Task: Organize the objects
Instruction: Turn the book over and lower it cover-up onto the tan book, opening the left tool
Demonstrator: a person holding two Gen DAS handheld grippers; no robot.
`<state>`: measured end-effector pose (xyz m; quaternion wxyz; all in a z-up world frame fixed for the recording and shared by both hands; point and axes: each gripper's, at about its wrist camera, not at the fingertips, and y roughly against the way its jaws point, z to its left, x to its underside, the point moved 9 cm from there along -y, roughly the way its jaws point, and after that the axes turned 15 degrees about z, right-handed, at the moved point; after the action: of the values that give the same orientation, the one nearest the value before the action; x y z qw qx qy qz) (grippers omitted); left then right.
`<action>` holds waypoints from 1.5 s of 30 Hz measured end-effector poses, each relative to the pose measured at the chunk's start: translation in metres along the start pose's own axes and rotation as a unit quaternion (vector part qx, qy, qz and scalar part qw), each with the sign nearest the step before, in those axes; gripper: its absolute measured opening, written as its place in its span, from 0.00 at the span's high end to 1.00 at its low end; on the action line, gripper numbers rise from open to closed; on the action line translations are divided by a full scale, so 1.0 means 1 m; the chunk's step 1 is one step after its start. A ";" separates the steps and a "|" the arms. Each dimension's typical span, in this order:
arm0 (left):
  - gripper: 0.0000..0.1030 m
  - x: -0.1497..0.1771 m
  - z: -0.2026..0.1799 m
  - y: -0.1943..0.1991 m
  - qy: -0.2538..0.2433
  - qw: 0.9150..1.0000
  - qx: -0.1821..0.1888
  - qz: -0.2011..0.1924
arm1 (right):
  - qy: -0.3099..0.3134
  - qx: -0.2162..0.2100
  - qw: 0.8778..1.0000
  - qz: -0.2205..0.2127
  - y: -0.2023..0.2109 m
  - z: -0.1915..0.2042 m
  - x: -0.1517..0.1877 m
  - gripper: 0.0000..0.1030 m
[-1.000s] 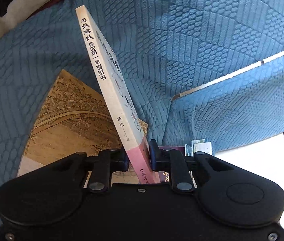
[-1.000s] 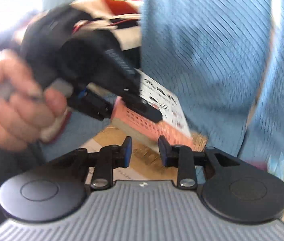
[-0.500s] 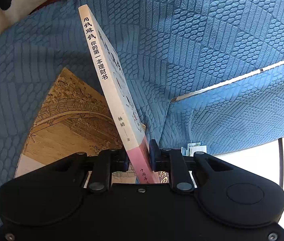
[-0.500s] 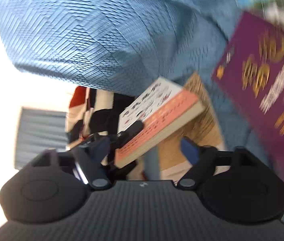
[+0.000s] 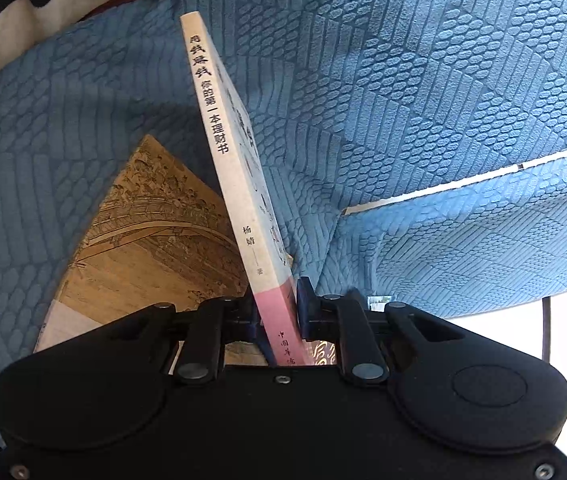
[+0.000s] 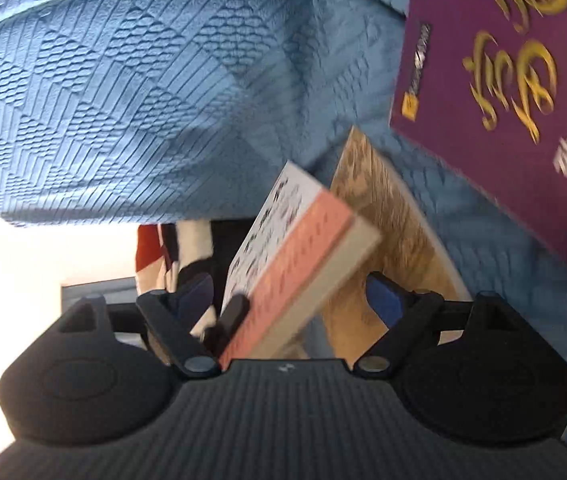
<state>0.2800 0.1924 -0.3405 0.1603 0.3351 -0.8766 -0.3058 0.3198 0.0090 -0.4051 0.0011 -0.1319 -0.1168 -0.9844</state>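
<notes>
Left wrist: the left gripper pinches a white-and-pink book upright. Right gripper has just been narrowing, gaping around that book, pads clear

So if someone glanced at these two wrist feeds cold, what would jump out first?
The white book with a pink foot, clamped on edge in the left gripper, rising over the blue quilted cover. Then the purple book with gold lettering at upper right in the right wrist view. The right gripper, its jaws just opened wide, straddles the white book without pressing it.
</notes>
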 end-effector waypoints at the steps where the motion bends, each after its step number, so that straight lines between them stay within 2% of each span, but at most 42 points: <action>1: 0.85 0.000 0.001 0.001 0.000 1.000 0.000 -0.002 | 0.006 0.016 1.000 -0.010 0.000 0.000 -0.005 0.28; 2: 0.85 -0.001 0.002 0.004 0.000 1.000 0.003 -0.004 | 0.018 0.039 0.999 -0.021 0.001 -0.001 -0.010 0.36; 3: 0.85 -0.002 0.003 0.007 0.000 1.000 0.007 -0.008 | 0.026 0.054 0.998 -0.024 0.000 -0.002 -0.013 0.48; 6: 0.83 -0.006 0.003 0.021 -0.005 1.000 0.010 -0.023 | 0.036 0.059 0.997 -0.030 0.003 -0.002 -0.016 0.69; 9: 0.81 -0.010 -0.002 0.039 -0.017 0.999 0.025 -0.033 | 0.073 0.050 0.995 -0.037 0.009 0.016 -0.015 0.79; 16: 0.79 -0.001 -0.030 0.080 -0.054 0.994 0.074 -0.063 | 0.212 0.073 0.973 -0.052 0.034 0.086 0.007 0.80; 17: 0.80 0.002 -0.034 0.086 -0.059 0.993 0.074 -0.066 | 0.226 0.074 0.970 -0.057 0.037 0.094 0.011 0.83; 18: 0.79 0.006 -0.037 0.090 -0.067 0.993 0.069 -0.066 | 0.239 0.074 0.966 -0.062 0.042 0.102 0.015 0.94; 22: 0.80 0.019 -0.050 0.100 -0.102 0.992 0.032 -0.064 | 0.277 0.080 0.955 -0.069 0.064 0.126 0.035 0.94; 29: 0.80 0.043 -0.038 0.099 -0.087 0.993 0.070 -0.039 | 0.291 0.073 0.951 -0.075 0.086 0.138 0.065 0.95; 33: 0.80 0.062 -0.021 0.085 -0.081 0.994 0.076 -0.015 | 0.300 0.091 0.946 -0.080 0.098 0.123 0.085 0.94; 36: 0.80 0.075 -0.007 0.078 -0.077 0.994 0.076 -0.004 | 0.319 0.111 0.938 -0.082 0.106 0.109 0.102 0.95; 40: 0.80 0.084 0.009 0.066 -0.077 0.996 0.048 0.003 | 0.335 0.131 0.930 -0.074 0.110 0.089 0.122 0.97; 42: 0.87 0.088 0.020 0.058 -0.081 0.997 0.015 0.003 | 0.342 0.140 0.927 -0.066 0.107 0.080 0.130 0.97; 44: 0.90 0.091 0.029 0.051 -0.075 0.997 0.004 0.009 | 0.356 0.162 0.918 -0.058 0.099 0.073 0.135 0.97; 45: 0.89 0.091 0.034 0.048 -0.068 0.998 0.004 0.013 | 0.356 0.166 0.918 -0.052 0.095 0.069 0.137 0.97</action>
<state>0.1741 0.1725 -0.3290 0.1030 0.3029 -0.8907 -0.3228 0.2090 -0.0637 -0.2834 0.0136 0.2360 -0.2767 -0.9314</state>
